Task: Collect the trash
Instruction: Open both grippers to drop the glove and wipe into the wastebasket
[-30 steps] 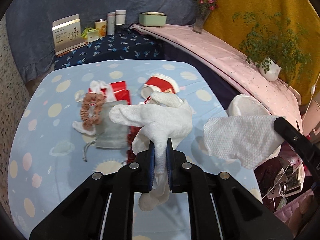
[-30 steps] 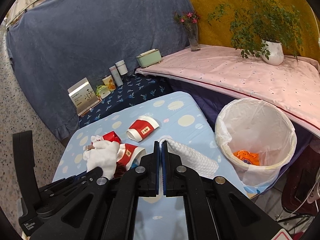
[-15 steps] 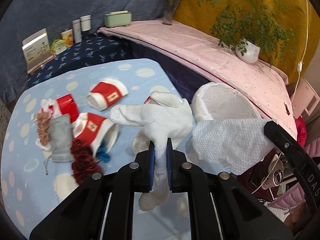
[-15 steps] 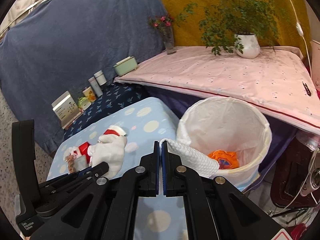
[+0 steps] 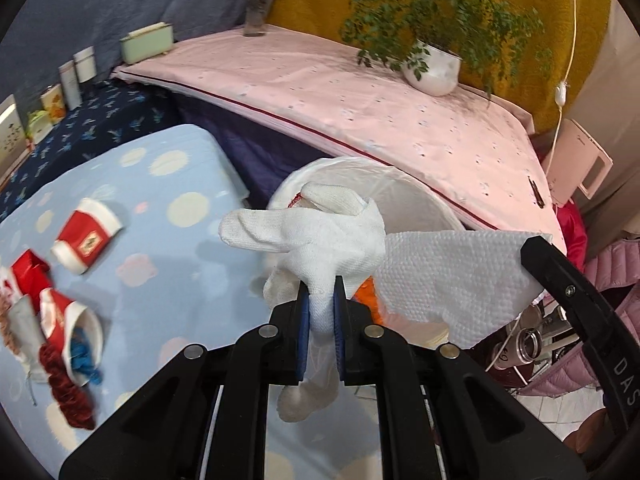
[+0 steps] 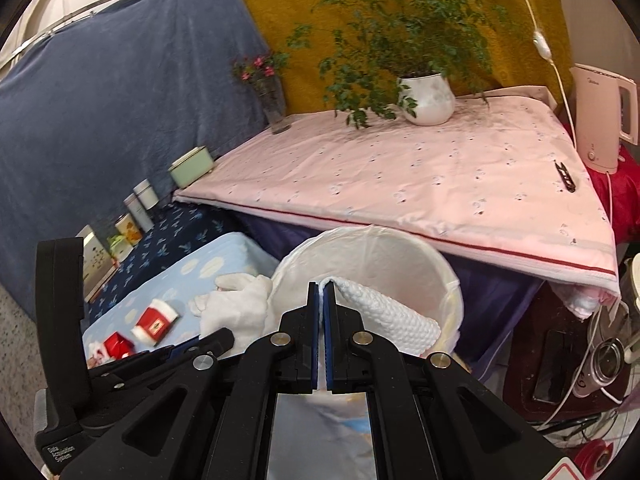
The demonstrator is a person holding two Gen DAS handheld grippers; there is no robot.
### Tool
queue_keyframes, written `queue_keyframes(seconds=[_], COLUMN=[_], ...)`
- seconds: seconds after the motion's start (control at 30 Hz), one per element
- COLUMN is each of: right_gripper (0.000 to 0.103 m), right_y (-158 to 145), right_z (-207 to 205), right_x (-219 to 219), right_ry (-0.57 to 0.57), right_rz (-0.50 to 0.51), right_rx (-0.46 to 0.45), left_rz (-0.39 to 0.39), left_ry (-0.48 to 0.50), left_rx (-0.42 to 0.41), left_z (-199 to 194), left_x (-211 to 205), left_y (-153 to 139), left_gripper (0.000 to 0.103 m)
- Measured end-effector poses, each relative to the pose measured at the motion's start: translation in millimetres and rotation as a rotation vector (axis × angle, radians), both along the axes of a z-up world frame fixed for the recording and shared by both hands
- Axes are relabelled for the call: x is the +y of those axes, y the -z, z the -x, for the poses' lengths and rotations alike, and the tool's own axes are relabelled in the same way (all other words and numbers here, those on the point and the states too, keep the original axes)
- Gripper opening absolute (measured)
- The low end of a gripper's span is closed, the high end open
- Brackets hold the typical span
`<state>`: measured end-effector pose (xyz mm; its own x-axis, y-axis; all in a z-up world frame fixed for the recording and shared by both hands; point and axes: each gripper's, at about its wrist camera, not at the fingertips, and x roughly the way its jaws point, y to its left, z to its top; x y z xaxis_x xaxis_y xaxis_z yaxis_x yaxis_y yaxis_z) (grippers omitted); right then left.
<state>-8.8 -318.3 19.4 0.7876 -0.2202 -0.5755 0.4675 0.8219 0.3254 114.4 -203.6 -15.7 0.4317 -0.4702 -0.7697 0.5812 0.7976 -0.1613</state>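
My left gripper (image 5: 321, 294) is shut on a white knit glove (image 5: 320, 232), which hangs in front of the white-lined trash bin (image 5: 424, 200). My right gripper (image 6: 322, 294) is shut on a white paper towel (image 6: 384, 312) that droops over the bin's (image 6: 400, 252) opening. From the left wrist view the towel (image 5: 452, 276) spreads just right of the glove, and something orange (image 5: 366, 300) lies inside the bin. The glove (image 6: 240, 304) and left gripper show at the left of the right wrist view.
Red paper cups (image 5: 86, 236), a dark red scrunchie (image 5: 66, 392) and a grey pouch (image 5: 24, 320) lie on the blue spotted table (image 5: 192, 248). Behind the bin runs a pink-covered table (image 6: 420, 184) with a potted plant (image 6: 426, 98), vase (image 6: 274, 106) and kettle (image 6: 604, 116).
Both grippers have swept to the right, away from the table's middle and up to the bin, still holding the glove and the towel. The cups have slid to the left edge of view.
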Motion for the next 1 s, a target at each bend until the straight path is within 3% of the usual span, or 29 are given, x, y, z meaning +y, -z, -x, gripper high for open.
queue_keyframes(seconds=[0.1,0.27,0.63,0.83,1.0], right_gripper=[0.003,0.003,0.005,0.026,0.042], right_y=[1.8,7.7,18.8,14.2,4.4], right_z=[-3.7,-12.6,-37.2,-43.5,-44.2], right_x=[-14.7,-27.3,-23.2,-8.4,6.4], right_ry=[0.021,0.032,0.001,-0.002,-0.014], right_rz=[0.006,0.010,0.018,0.048,0.075], right_rx=[0.006,0.021,0.045,0.047,0.032], left_rz=[0.018,0.030,-0.003,-0.014,-0.011], left_ry=[0.025,-0.008,-0.069,-0.132,-0.167], left_rx=[0.012,0.007,-0.022,-0.049,-0.061], left_z=[-4.8,-11.9,-20.5,-21.1,-19.8], left_x=[-17.7,-23.2,-4.2,14.2,34.4], left_y=[4.9,5.6,10.4,7.4,3.7], left_gripper=[0.013,0.052,0.053,0.072,0.074])
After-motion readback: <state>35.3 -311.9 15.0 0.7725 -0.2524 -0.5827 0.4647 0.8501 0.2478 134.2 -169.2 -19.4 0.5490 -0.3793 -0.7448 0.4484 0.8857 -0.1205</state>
